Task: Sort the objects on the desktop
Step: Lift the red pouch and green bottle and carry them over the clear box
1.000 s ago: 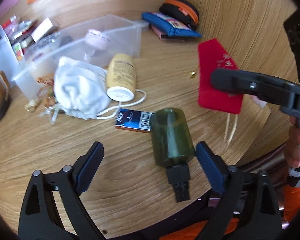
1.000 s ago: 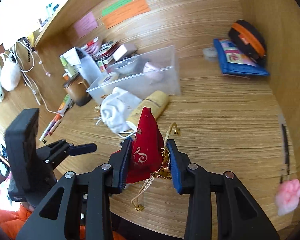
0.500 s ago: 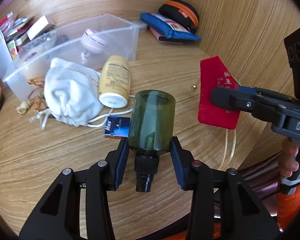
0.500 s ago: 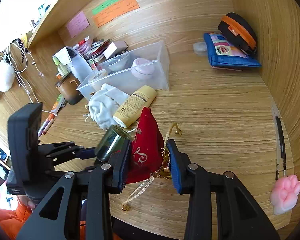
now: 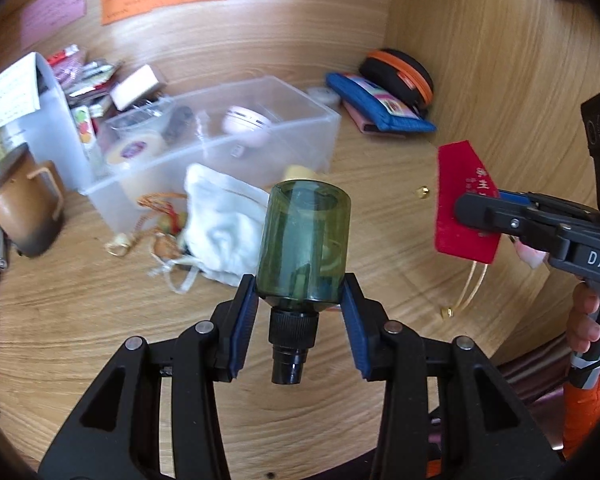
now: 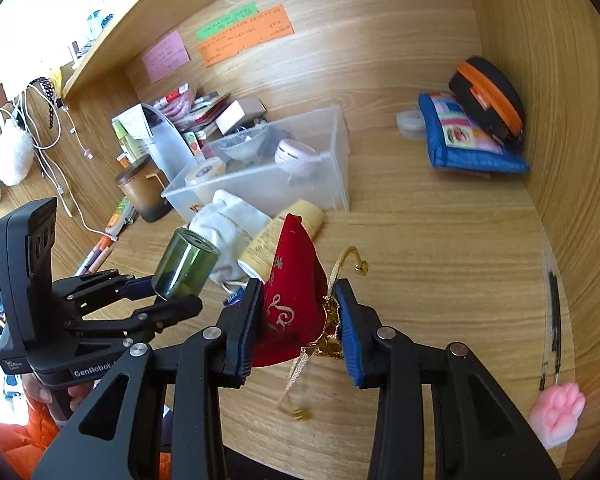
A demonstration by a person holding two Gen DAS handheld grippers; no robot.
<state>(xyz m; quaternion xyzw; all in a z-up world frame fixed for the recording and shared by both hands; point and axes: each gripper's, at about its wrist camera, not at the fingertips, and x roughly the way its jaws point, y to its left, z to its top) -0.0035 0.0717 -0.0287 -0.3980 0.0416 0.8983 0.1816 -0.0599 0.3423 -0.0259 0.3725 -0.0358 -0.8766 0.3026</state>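
My left gripper (image 5: 300, 300) is shut on a dark green see-through bottle (image 5: 305, 240) with a black cap, held above the wooden desk (image 5: 100, 340). From the right wrist view that green bottle (image 6: 186, 266) and the left gripper (image 6: 156, 300) show at the left. My right gripper (image 6: 298, 320) is shut on a red velvet pouch (image 6: 292, 292) with gold embroidery and gold cords hanging below. The red pouch (image 5: 462, 200) and right gripper (image 5: 480, 212) appear at the right of the left wrist view. A clear plastic bin (image 5: 220, 136) holding small items stands behind the bottle.
A white drawstring bag (image 5: 220, 224) and a cream tube (image 6: 284, 236) lie in front of the bin (image 6: 280, 168). A brown mug (image 5: 24, 204) stands left. A blue pouch (image 6: 468, 140) and black-orange case (image 6: 488, 92) sit back right. A pink paw toy (image 6: 558, 412) lies near the front edge.
The left gripper closed on the green bottle, which lay on the desk, and lifted it off the surface. The right gripper kept still with the red pouch.
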